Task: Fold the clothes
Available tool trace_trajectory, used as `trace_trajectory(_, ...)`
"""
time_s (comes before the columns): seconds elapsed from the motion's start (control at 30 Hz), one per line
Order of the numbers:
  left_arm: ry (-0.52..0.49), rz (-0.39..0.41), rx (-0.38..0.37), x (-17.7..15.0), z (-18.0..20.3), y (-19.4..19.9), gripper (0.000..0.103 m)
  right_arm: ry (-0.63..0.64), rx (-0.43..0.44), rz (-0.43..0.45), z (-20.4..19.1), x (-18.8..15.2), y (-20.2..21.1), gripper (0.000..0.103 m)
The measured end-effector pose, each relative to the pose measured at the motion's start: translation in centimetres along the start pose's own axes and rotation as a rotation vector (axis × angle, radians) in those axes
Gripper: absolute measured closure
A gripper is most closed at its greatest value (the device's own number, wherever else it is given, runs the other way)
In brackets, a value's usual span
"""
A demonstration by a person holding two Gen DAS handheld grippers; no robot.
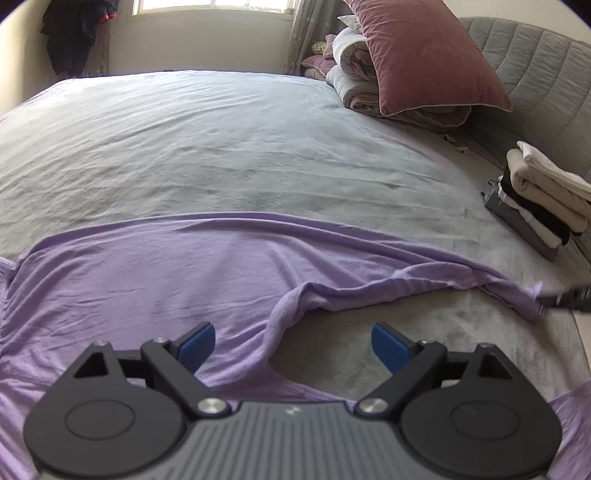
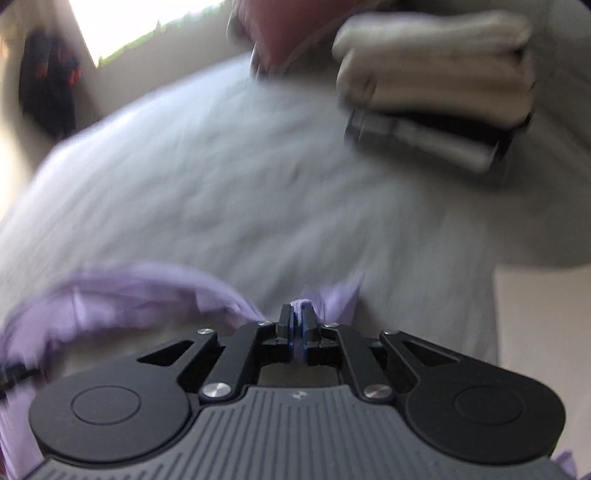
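A lilac garment (image 1: 147, 280) lies spread across the near part of a grey bed sheet (image 1: 221, 147). My left gripper (image 1: 293, 343) hovers over its wrinkled near edge, jaws wide open and empty. My right gripper (image 2: 297, 314) is shut on a pinch of the lilac garment (image 2: 110, 299), which trails off to its left; this view is motion-blurred. The right gripper's tip also shows in the left wrist view (image 1: 565, 297), holding the garment's right corner.
A stack of folded clothes (image 1: 543, 199) sits on the bed's right side, close ahead of the right gripper (image 2: 436, 96). A maroon pillow (image 1: 424, 55) leans on rolled bedding by the grey headboard (image 1: 535, 74). Dark clothes (image 1: 74, 33) hang by the window.
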State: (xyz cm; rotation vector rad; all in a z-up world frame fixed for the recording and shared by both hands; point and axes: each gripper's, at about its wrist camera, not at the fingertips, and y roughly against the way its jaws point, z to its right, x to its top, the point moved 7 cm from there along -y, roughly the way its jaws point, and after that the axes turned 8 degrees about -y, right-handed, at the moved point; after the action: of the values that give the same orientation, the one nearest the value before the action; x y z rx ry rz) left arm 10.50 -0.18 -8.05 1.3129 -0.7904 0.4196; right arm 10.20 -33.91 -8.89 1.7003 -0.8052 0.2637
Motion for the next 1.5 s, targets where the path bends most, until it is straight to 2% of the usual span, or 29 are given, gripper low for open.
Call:
trace_trajectory(0.07, -0.013, -0.002, 0.009, 0.0, 0.0, -0.1, 0.011, 0.066, 0.000, -0.058, -0.4, -1.5, -0.7, 0.098)
trace_trajectory(0.13, -0.024, -0.001, 0.016, 0.0, 0.0, -0.1, 0.011, 0.154, -0.005, -0.066, -1.0, -2.1, -0.4, 0.096)
trace_trajectory(0.17, -0.027, -0.002, 0.017, 0.0, 0.0, -0.2, 0.011, 0.164, 0.011, -0.084, -1.0, -2.2, -0.2, 0.090)
trace_trajectory(0.23, -0.031, -0.006, 0.023, -0.1, 0.0, -0.3, 0.011, 0.180, 0.040, -0.116, -1.0, -2.4, 0.3, 0.088)
trace_trajectory(0.33, -0.036, -0.015, 0.029, -0.3, 0.1, -0.5, 0.011, 0.142, 0.064, -0.090, -0.3, -1.6, 1.4, 0.087)
trace_trajectory(0.4, -0.033, -0.021, 0.031, -0.5, 0.1, -0.6, 0.011, 0.095, 0.075, -0.043, 0.1, -0.5, 1.9, 0.084)
trace_trajectory(0.47, -0.040, -0.017, 0.027, -0.5, 0.3, -0.5, 0.011, 0.052, 0.077, -0.004, 0.3, 0.5, 2.0, 0.071)
trace_trajectory(0.57, -0.051, -0.012, 0.020, -0.5, 0.6, -0.4, 0.011, 0.026, 0.056, 0.033, 0.5, 1.6, 1.1, 0.070)
trace_trajectory(0.63, -0.051, -0.015, 0.019, -0.6, 0.6, -0.5, 0.011, 0.017, 0.044, 0.025, 0.4, 1.9, 0.2, 0.070)
trace_trajectory(0.73, -0.047, -0.022, 0.017, -0.7, 0.6, -0.7, 0.011, 0.006, -0.032, 0.019, 1.0, 1.8, -1.1, 0.070)
trace_trajectory(0.8, -0.050, -0.024, 0.012, -0.8, 0.6, -0.7, 0.011, 0.014, -0.063, 0.029, 1.5, 1.8, -1.4, 0.079)
trace_trajectory(0.83, -0.053, -0.025, 0.010, -0.8, 0.7, -0.7, 0.011, 0.018, -0.078, 0.034, 1.8, 1.7, -1.5, 0.098)
trace_trajectory(0.87, -0.058, -0.024, 0.010, -0.8, 0.7, -0.8, 0.011, 0.020, -0.093, 0.041, 2.0, 1.7, -1.5, 0.102)
trace_trajectory(0.97, -0.059, -0.027, 0.011, -0.8, 0.6, -0.9, 0.013, 0.009, -0.133, 0.070, 3.1, 1.8, -0.8, 0.102)
trace_trajectory(1.1, -0.055, -0.020, 0.014, -0.6, 0.6, -0.9, 0.014, 0.009, -0.157, 0.051, 4.4, 1.4, 0.0, 0.102)
trace_trajectory(1.23, -0.069, -0.022, 0.019, -0.7, 0.9, -1.1, 0.014, -0.027, -0.027, 0.058, 3.6, 1.5, 1.7, 0.082)
trace_trajectory(1.27, -0.072, -0.023, 0.019, -0.7, 1.1, -1.2, 0.014, -0.037, 0.004, 0.056, 3.2, 1.5, 2.0, 0.066)
trace_trajectory(1.3, -0.075, -0.025, 0.020, -0.8, 1.2, -1.3, 0.014, -0.048, 0.030, 0.046, 2.8, 1.5, 2.2, 0.061)
trace_trajectory(1.4, -0.085, -0.032, 0.019, -0.9, 1.4, -1.4, 0.014, -0.074, 0.093, -0.002, 1.6, 1.1, 2.4, 0.061)
trace_trajectory(1.5, -0.092, -0.032, 0.016, -1.0, 1.5, -1.4, 0.014, -0.092, 0.099, -0.052, 0.9, 0.5, 1.6, 0.062)
